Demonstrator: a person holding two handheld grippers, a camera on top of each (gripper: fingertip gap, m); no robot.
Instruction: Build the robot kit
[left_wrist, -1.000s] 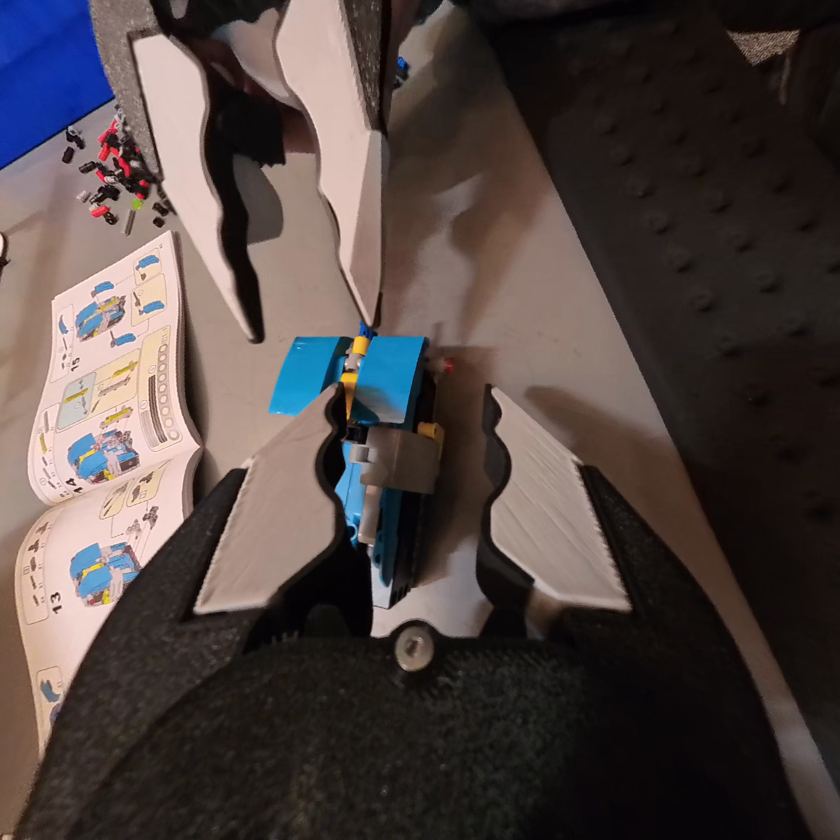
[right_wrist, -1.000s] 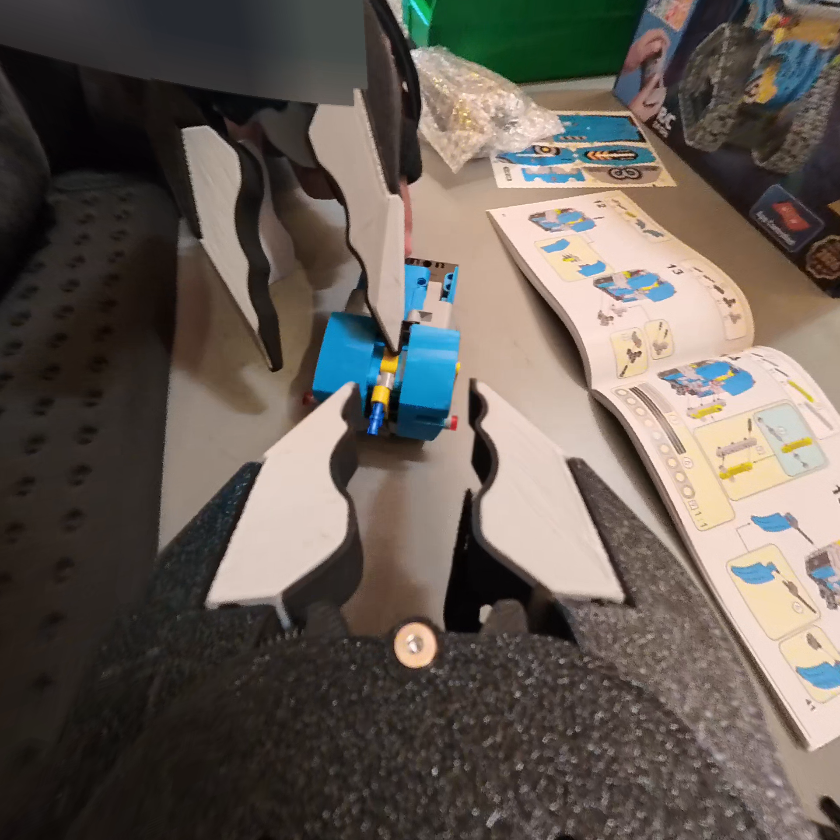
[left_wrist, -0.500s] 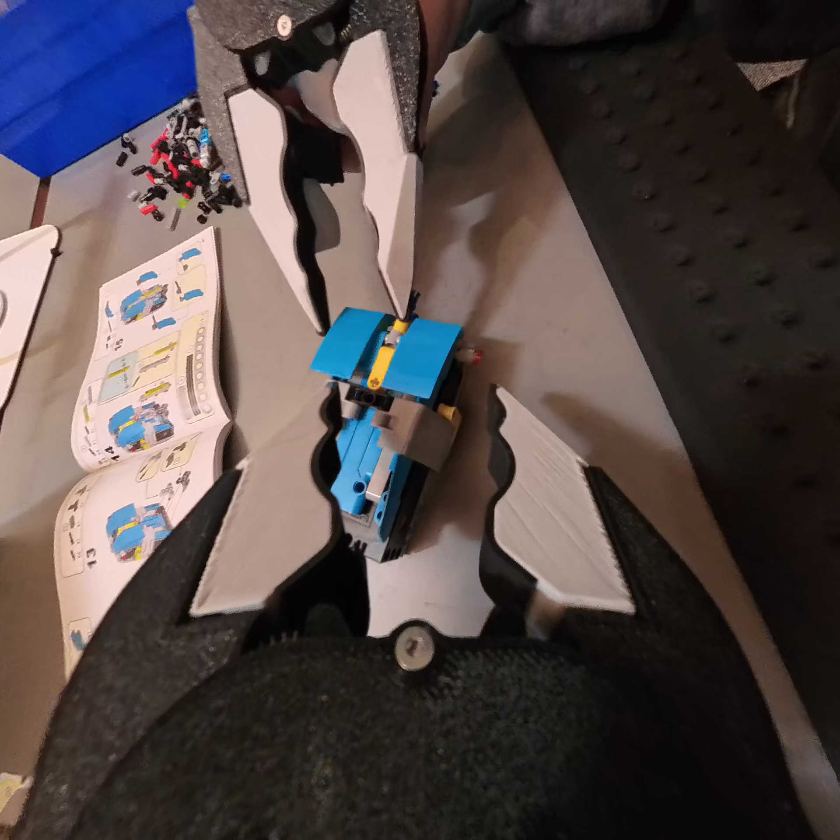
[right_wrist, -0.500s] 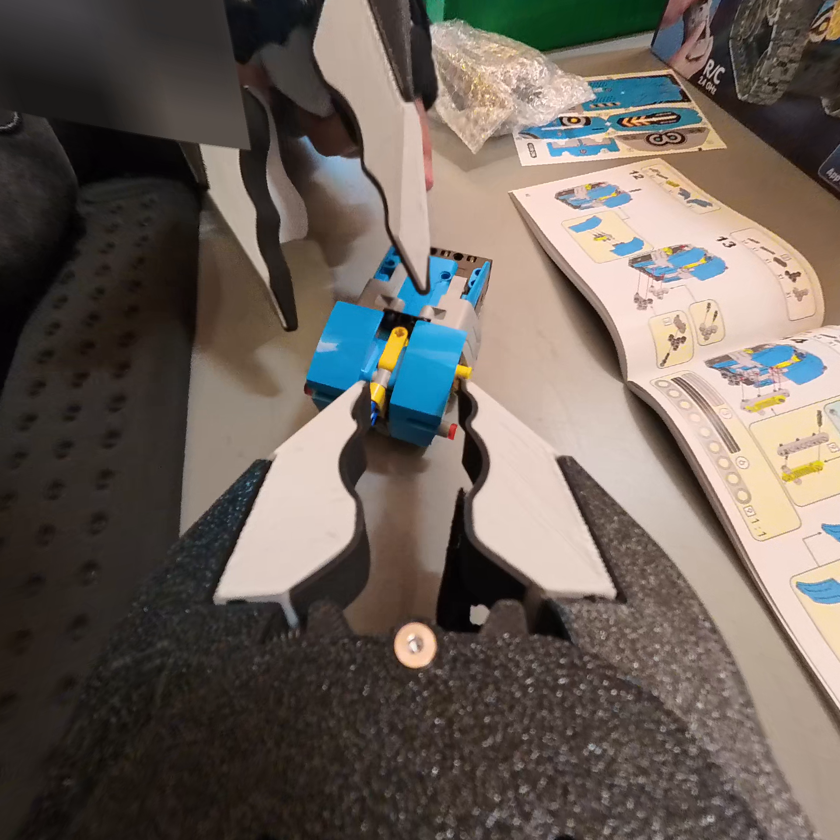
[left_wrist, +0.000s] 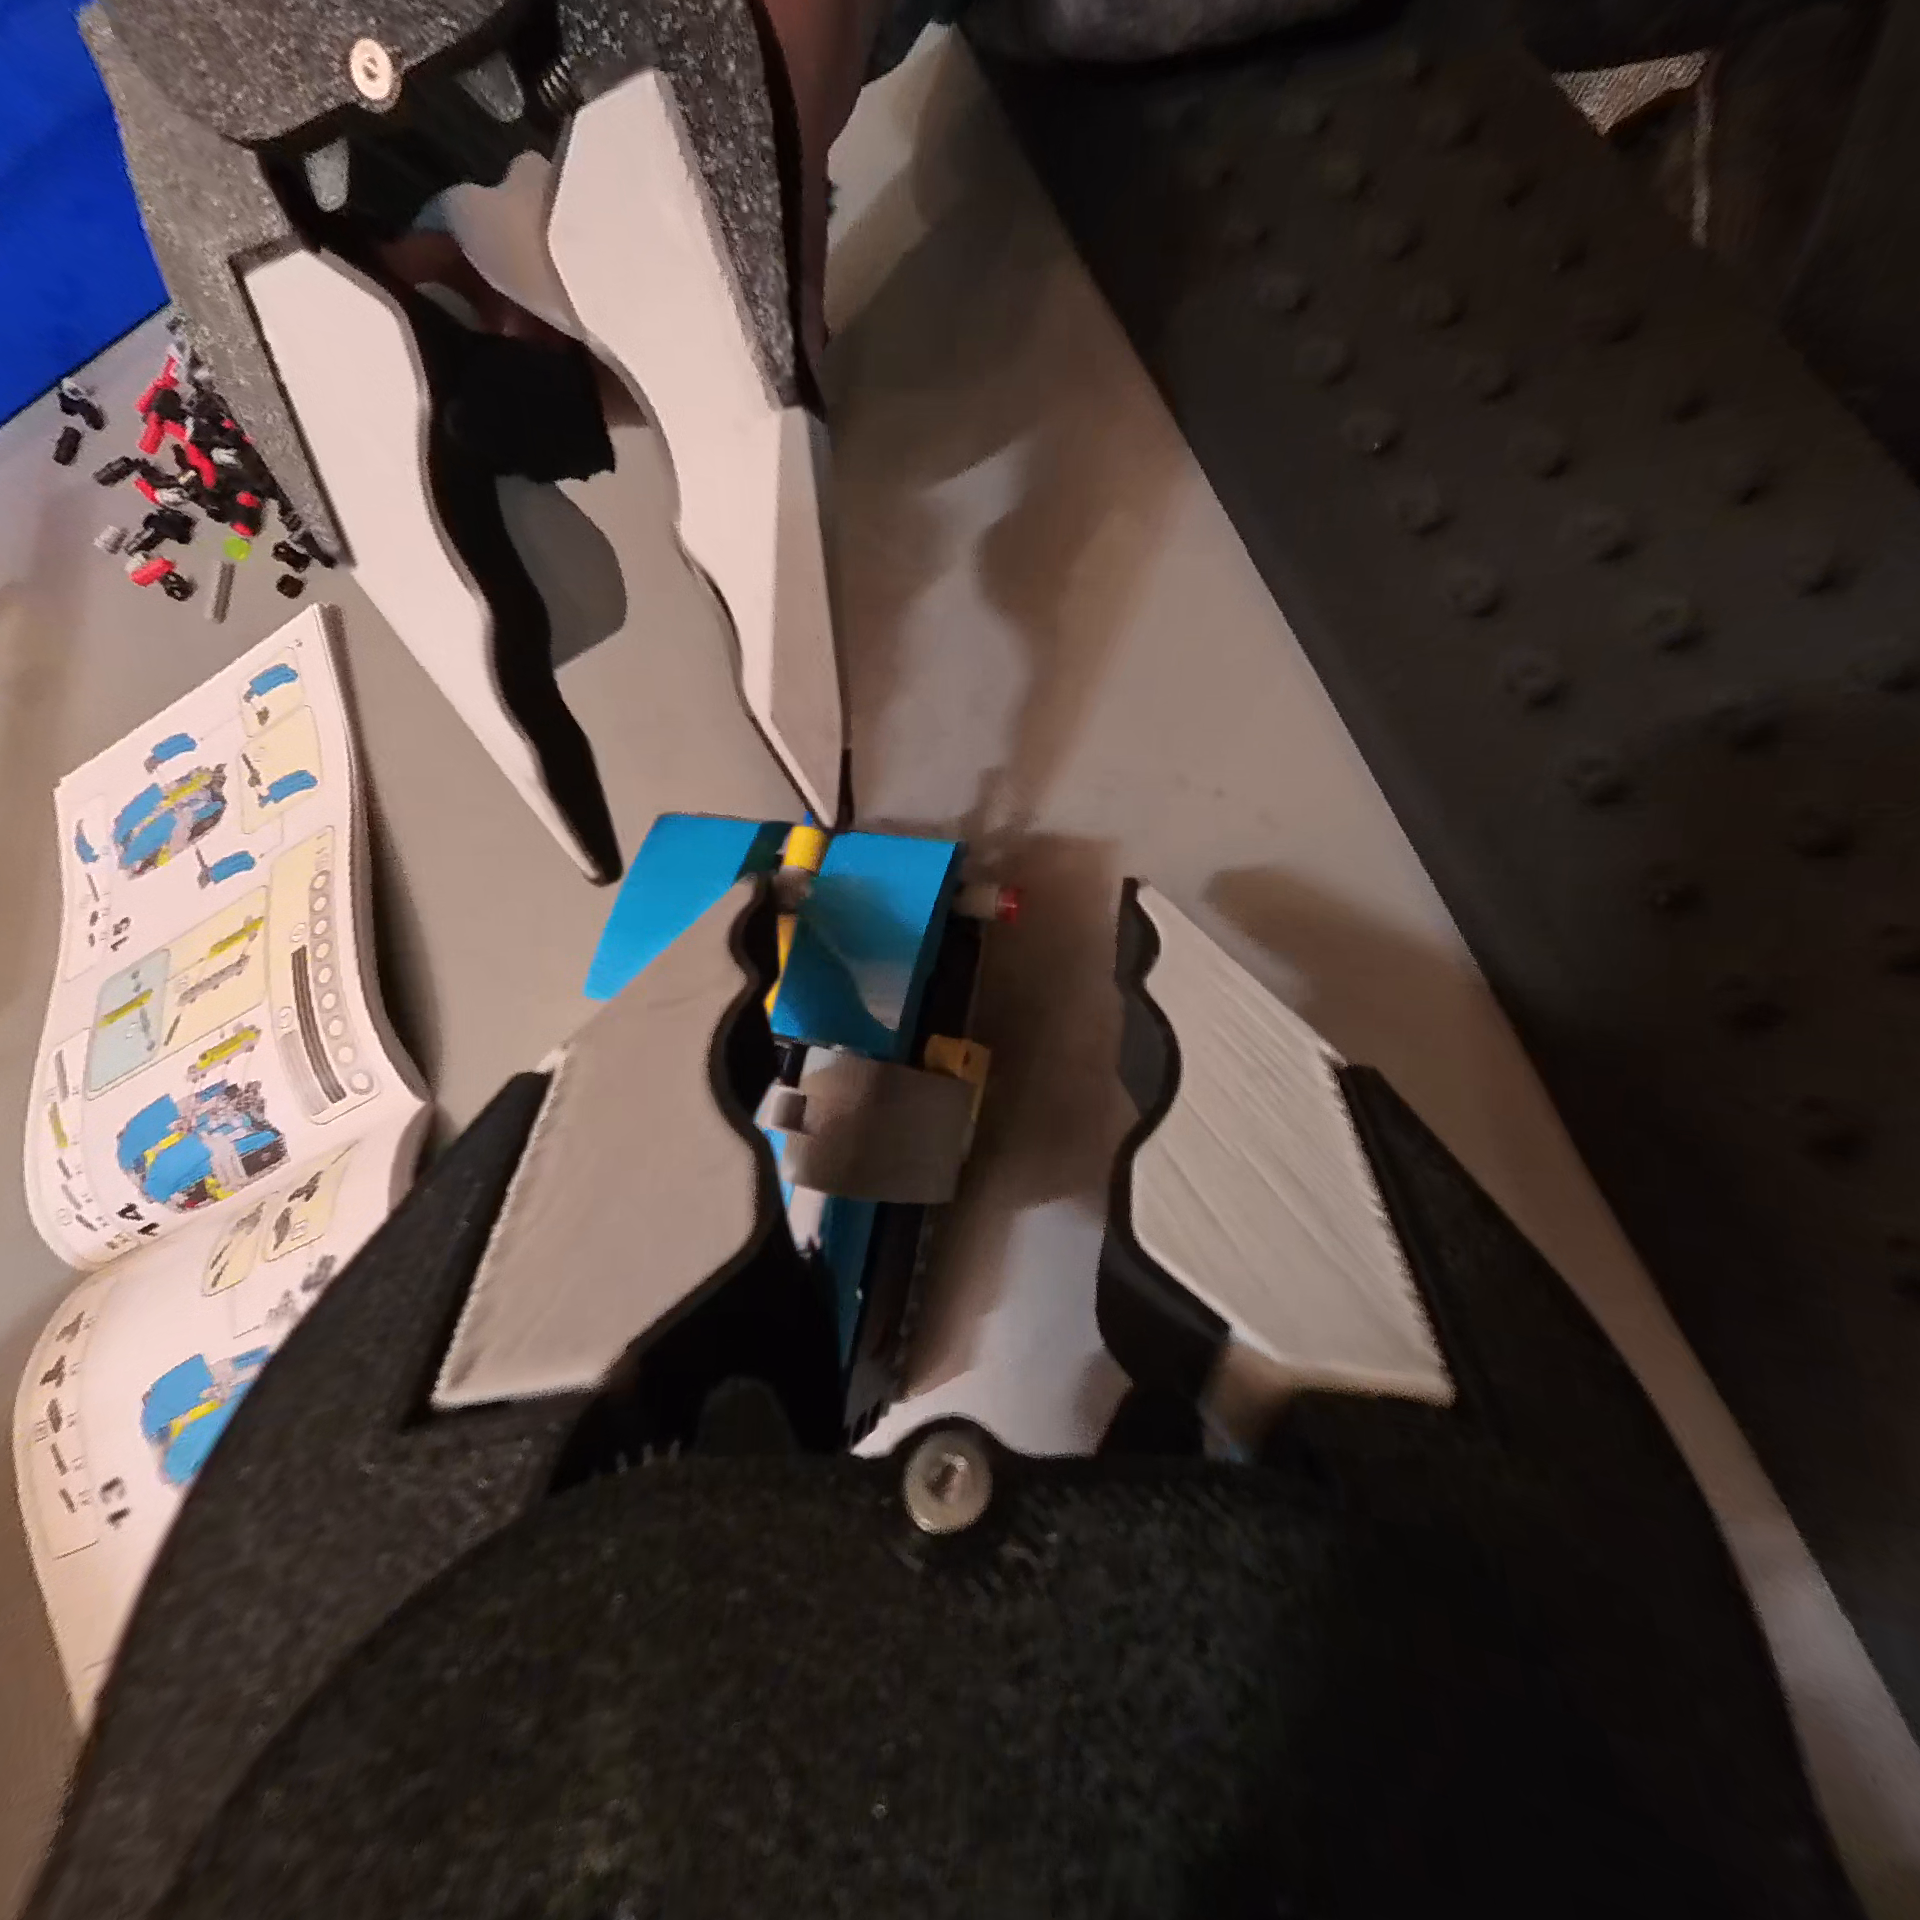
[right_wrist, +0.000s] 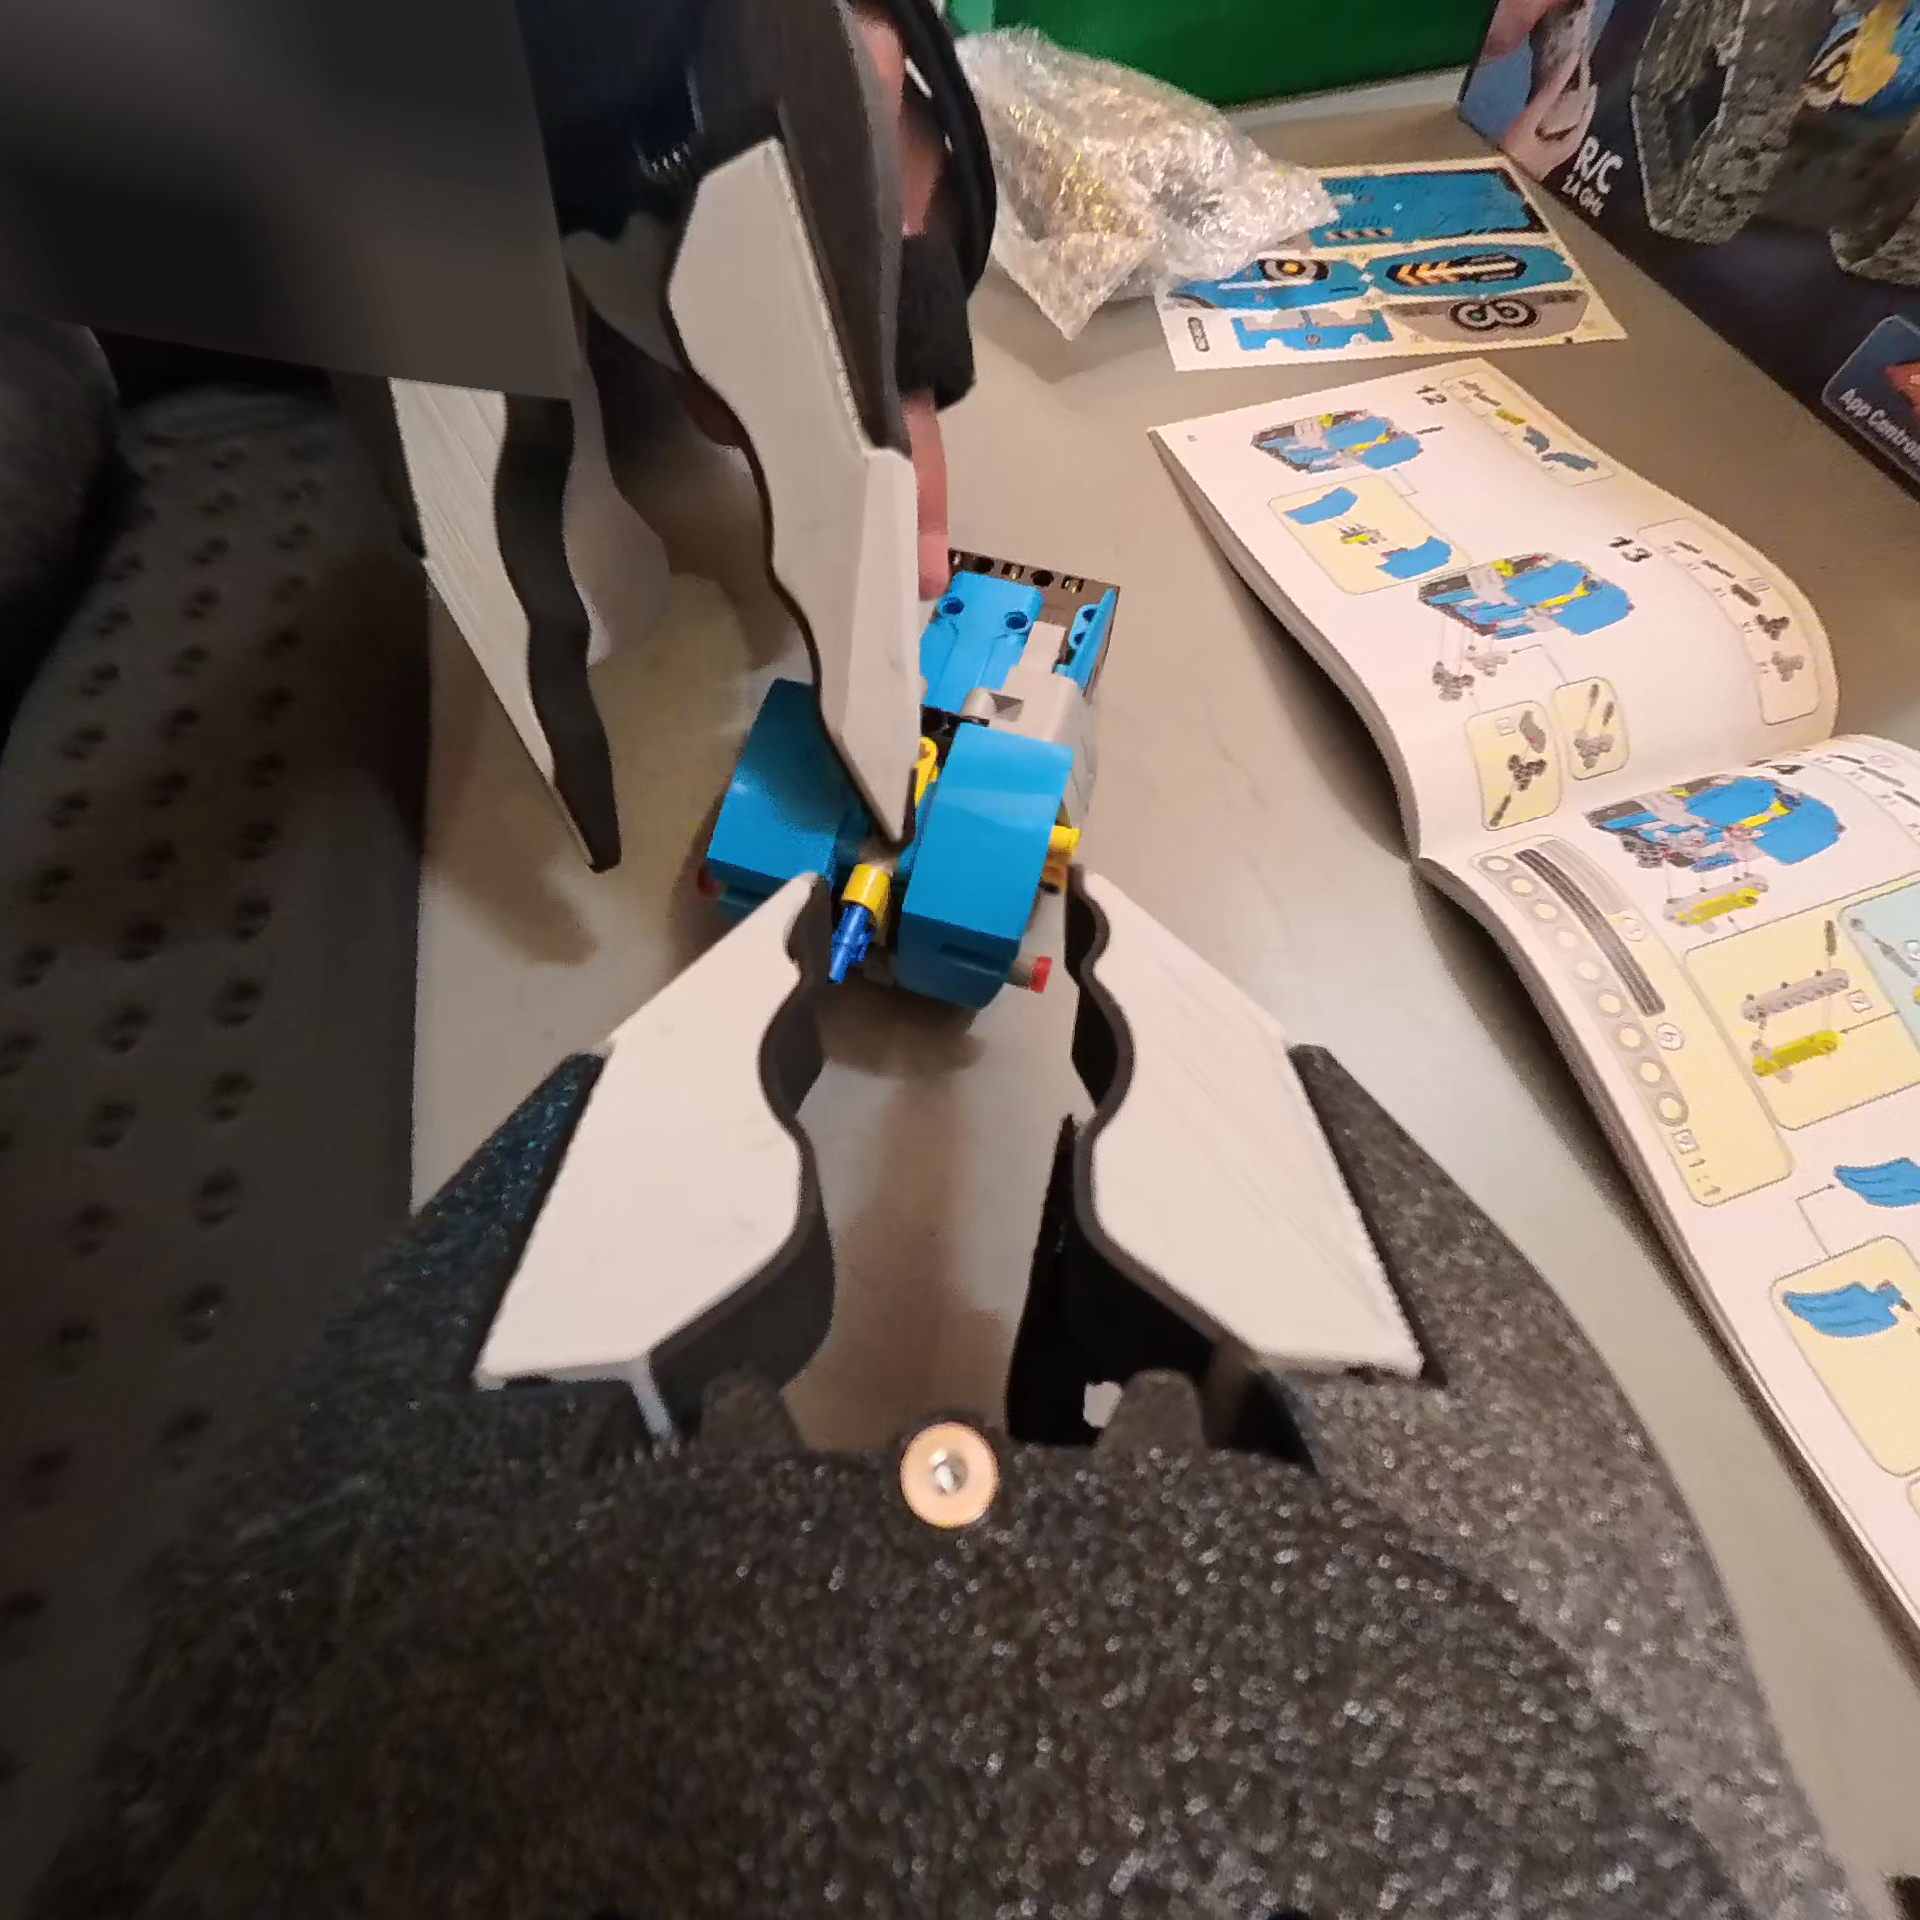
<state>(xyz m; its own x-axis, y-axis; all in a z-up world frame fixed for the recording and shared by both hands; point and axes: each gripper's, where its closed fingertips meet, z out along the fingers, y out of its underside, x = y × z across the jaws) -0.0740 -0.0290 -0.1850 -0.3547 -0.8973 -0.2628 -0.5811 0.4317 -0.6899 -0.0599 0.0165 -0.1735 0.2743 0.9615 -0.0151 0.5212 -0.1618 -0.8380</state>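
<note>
A small blue brick vehicle (left_wrist: 862, 977) with grey and yellow parts stands on the grey table (left_wrist: 1091, 644). My left gripper (left_wrist: 940, 904) is open and straddles it; its left finger (left_wrist: 644, 1143) overlaps the model's top. My right gripper (right_wrist: 943, 894) is open, its tips on either side of the model's front end (right_wrist: 987, 862), where a blue pin sticks out. In the left wrist view one right fingertip (left_wrist: 826, 800) meets the yellow part between the blue fenders. In the right wrist view a left finger (right_wrist: 831, 540) points down into that same gap.
An open instruction booklet (right_wrist: 1610, 831) lies beside the model, also in the left wrist view (left_wrist: 208, 987). Beyond are a pile of small loose pieces (left_wrist: 187, 488), a sticker sheet (right_wrist: 1392, 281), a plastic bag (right_wrist: 1112, 197) and a printed box (right_wrist: 1766, 156). A black dimpled mat (left_wrist: 1507, 520) borders the table.
My left gripper has come forward again over the model after drawing back. My right gripper has moved closer, so its tips now flank the model's front.
</note>
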